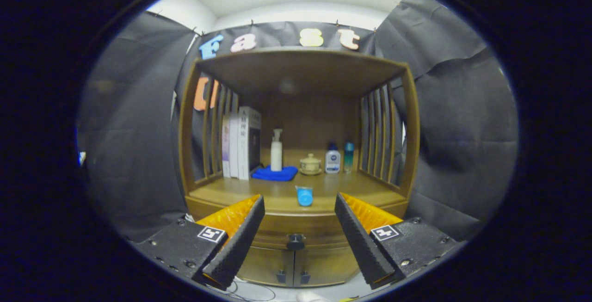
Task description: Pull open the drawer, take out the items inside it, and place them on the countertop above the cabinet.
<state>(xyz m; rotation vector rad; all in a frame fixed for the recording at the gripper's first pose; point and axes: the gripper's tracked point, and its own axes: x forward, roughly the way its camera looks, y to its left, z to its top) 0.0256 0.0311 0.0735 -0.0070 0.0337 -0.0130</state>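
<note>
**shelfwatcher:** Wooden cabinet (pixel 296 228) dead ahead, drawer (pixel 296 233) looks shut flush to me. Its dark round knob (pixel 295 242) sits at about 6 o'clock from the countertop, right between the two fingers. Anyone reading this differently?

**knob_guy:** Same read. The gripper (pixel 298 239) has its jaws spread wide with nothing in them, one finger on each side of the knob and not touching it as far as I can tell. It's hanging back in front of the cabinet.

**shelfwatcher:** What about the countertop (pixel 222 195)? There's a small blue cup (pixel 304 196) near the front edge, about 12 o'clock from the knob. Further back there's a blue cloth (pixel 274 173) with a white pump bottle (pixel 276 150) on it, a little lidded pot (pixel 310 164) at roughly 3 o'clock from the cloth, then a white bottle with a blue cap (pixel 332 158) and a teal bottle (pixel 348 156). Books (pixel 240 142) stand at 9 o'clock from the pump bottle.

**knob_guy:** That's the tricky bit. With the drawer closed I can't see what's inside, if anything. So it fits two stories: stuff is waiting in there and the drawer needs pulling, or some of those countertop things came out of it and it got pushed shut again. One frame won't settle it.

**shelfwatcher:** Fair. That blue cup sitting alone up front is the one I'd wonder about, but that's a guess.

**knob_guy:** Yep. All I'd commit to is drawer shut, open fingers lined up around the knob, countertop already carrying things.
</note>
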